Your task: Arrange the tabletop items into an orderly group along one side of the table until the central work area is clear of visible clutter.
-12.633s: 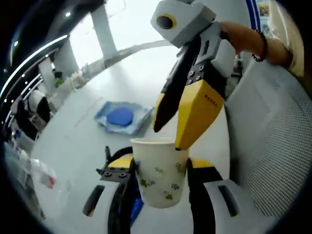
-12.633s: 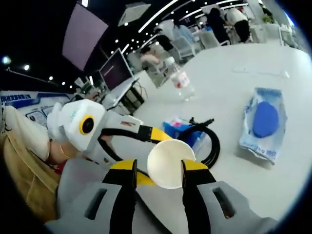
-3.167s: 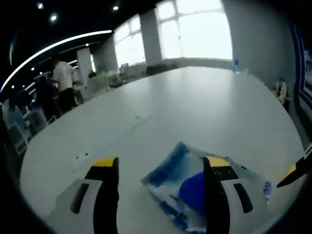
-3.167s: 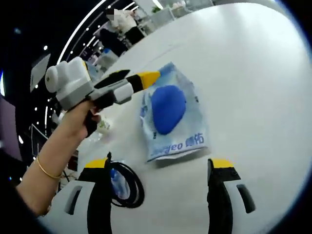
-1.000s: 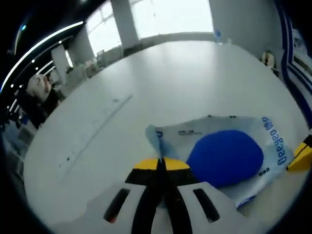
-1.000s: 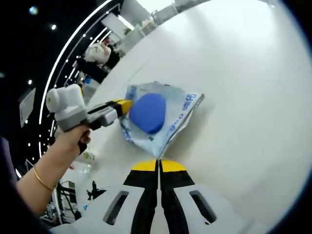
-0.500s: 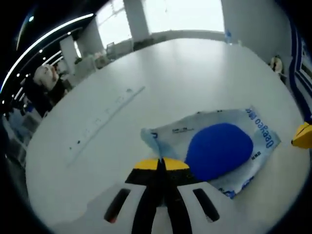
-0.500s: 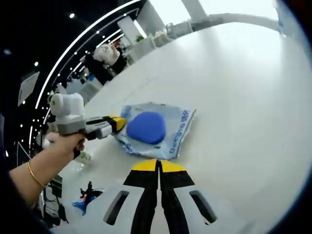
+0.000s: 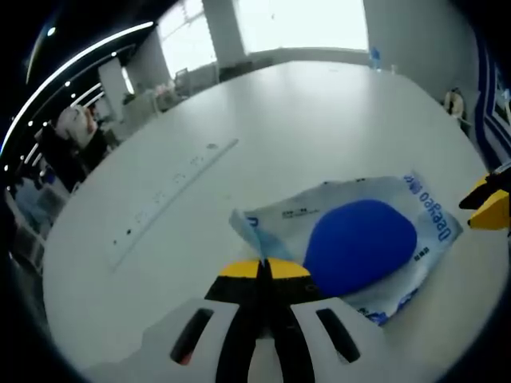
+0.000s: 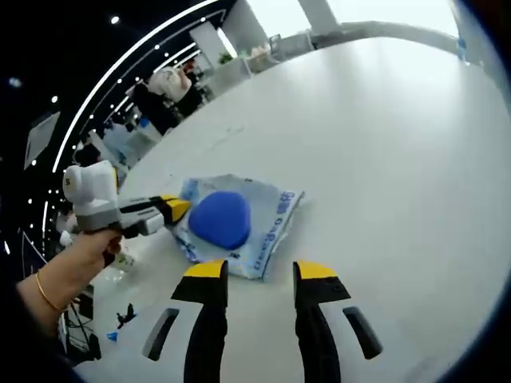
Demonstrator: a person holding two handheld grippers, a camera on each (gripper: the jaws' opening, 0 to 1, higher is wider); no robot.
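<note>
While the left claw (image 9: 266, 267) is closed on one corner of the blue packet (image 9: 359, 243), the rest of this packet lies flat on the white bench (image 9: 263, 136) and stretches away from that claw, forward and to the right in the left gripper view, with its blue round pad in the middle and the printed edge at the far end. In the right gripper view the same packet (image 10: 231, 219) lies just in front of the right claw (image 10: 257, 271), a little to the left of its line, and the near corner of the packet sits between the two yellow tips or just before them; I cannot tell if it touches them. The right claw is opened to a narrow gap and holds nothing. The left claw (image 10: 172, 209) comes in from the left of this view, held by a hand (image 10: 76, 267), and pinches the opposite side of the packet. So the long axis of the packet runs from one claw to the other, and I judge that the left one, which already grips it, is the one to pull it toward a side of the bench
</note>
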